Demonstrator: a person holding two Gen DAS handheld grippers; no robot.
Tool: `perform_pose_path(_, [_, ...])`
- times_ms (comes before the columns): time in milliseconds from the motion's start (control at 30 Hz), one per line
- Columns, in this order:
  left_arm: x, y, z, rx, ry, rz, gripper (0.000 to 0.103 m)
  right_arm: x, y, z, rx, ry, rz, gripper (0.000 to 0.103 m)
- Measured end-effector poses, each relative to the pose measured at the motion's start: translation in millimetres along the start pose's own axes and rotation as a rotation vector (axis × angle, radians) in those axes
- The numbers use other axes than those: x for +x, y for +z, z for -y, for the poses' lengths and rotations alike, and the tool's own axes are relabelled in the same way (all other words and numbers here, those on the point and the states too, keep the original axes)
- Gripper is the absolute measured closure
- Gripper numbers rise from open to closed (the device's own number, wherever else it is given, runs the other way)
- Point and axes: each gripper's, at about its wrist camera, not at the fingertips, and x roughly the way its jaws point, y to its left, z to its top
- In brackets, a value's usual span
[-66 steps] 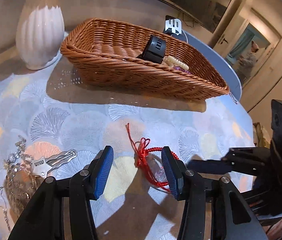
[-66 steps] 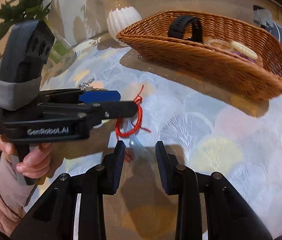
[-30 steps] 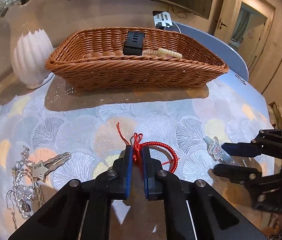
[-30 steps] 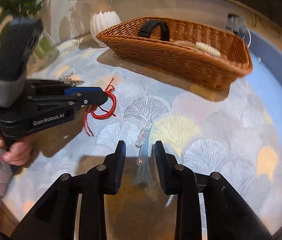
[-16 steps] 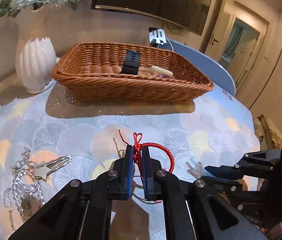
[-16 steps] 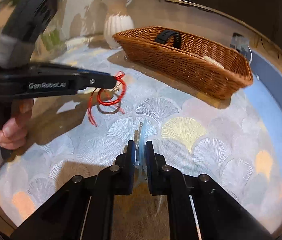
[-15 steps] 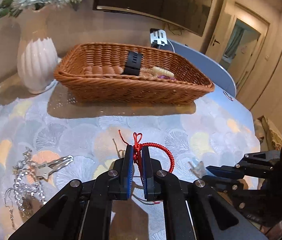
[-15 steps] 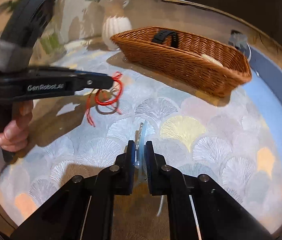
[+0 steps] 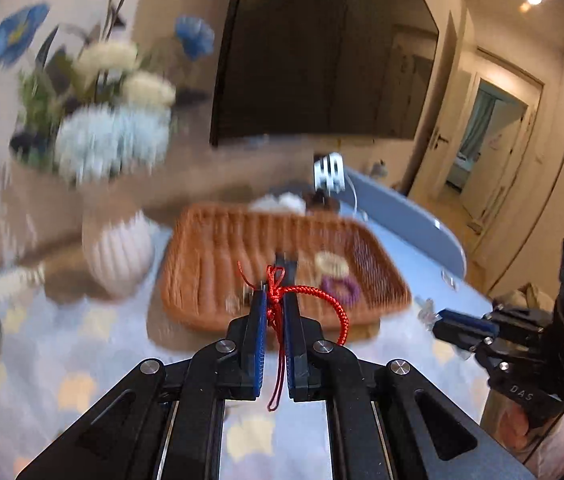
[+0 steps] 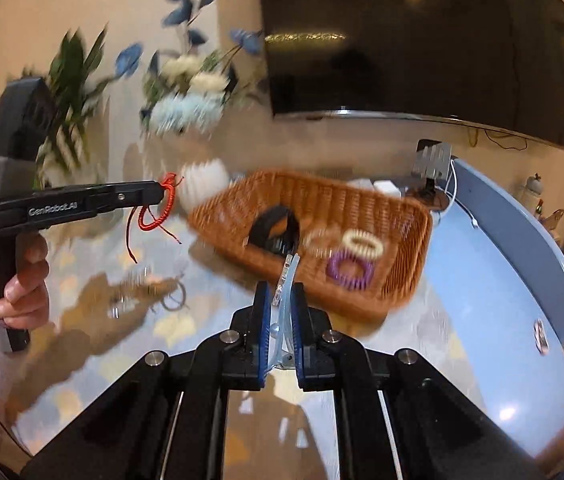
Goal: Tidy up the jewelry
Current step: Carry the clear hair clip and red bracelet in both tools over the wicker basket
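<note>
- The left gripper (image 9: 273,306), black with blue pads, is pressed together on a red braided cord bracelet (image 9: 302,300); the knot sits between the fingertips, the loop hangs out to the right and a loose tail dangles down between the fingers.
- In the right wrist view the same left gripper (image 10: 160,194) is held up off the table, the red braided cord bracelet (image 10: 152,216) hanging from its tip, clear of the surface and to the left of the basket.
- The right gripper (image 10: 281,304) pinches a pale blue translucent hair clip (image 10: 285,280) between its blue pads; the clip stands edge-on and juts up past the fingertips.
- In the left wrist view the right gripper (image 9: 440,322) sits to the right of the basket, something clear and small at its tip.
- A shallow rectangular brown wicker basket (image 10: 414,216) lies ahead on the patterned tablecloth (image 10: 82,340). Inside it are a black watch band (image 10: 272,226), a cream coiled hair tie (image 10: 362,242) and a purple coiled hair tie (image 10: 348,272), the two ties touching.
- A white ribbed vase (image 9: 116,252) with blue and white flowers stands just left of the basket.
- Silvery jewelry (image 10: 142,286), blurred, lies on the cloth below the left gripper.
</note>
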Motion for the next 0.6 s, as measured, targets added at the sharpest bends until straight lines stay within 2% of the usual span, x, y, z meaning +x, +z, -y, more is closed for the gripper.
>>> perform_pose_path(167, [32.8, 42.4, -12.1, -0.109, 0.008, 0.050, 0.095, 37.2, 41.3, 43.4, 0.161, 0.049, -0.024, 0.092])
perform_pose_path(300, [82.7, 54.0, -25.9, -0.183, 0.062, 0.028, 0.095, 75.4, 59.6, 85.8, 0.289, 0.054, -0.066, 0.092])
perform_pose_path(500, [131.9, 35.6, -37.5, -0.192, 0.078, -0.042, 0.095, 114.2, 59.2, 104.8, 0.273, -0.029, -0.126, 0.092])
perform_pose_path(600, [144.8, 28.7, -40.9, -0.199, 0.096, -0.079, 0.095, 128.9, 52.9, 108.4, 0.262, -0.116, -0.154, 0.092])
